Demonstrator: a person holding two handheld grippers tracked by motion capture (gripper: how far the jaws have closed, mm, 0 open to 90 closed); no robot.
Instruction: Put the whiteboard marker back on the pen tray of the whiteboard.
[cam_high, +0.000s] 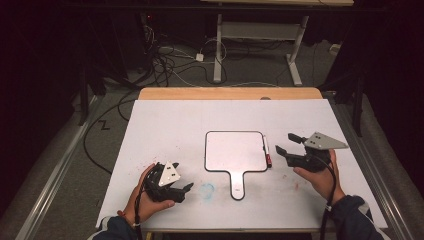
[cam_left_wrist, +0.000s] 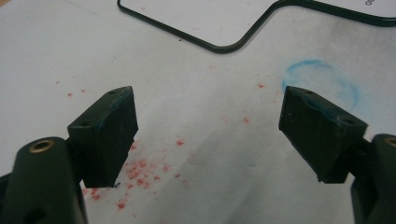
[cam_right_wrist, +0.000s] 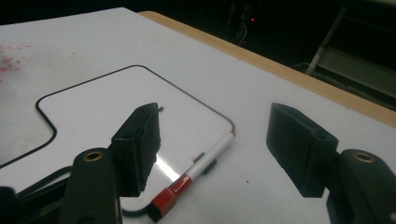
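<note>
The right gripper (cam_right_wrist: 212, 149) is wide open and empty, near the marker (cam_right_wrist: 194, 175). The marker is round, so one pad may roll it onto the whiteboard (cam_high: 235, 150).

Left hand-held gripper (cam_high: 186, 188) and right hand-held gripper (cam_high: 286, 144) both gape, empty.

light: your table (cam_high: 165, 125) lit from above, surroundings dark | glare: streak on whiteboard (cam_right_wrist: 163, 165) | blur: near jaws soft
</note>
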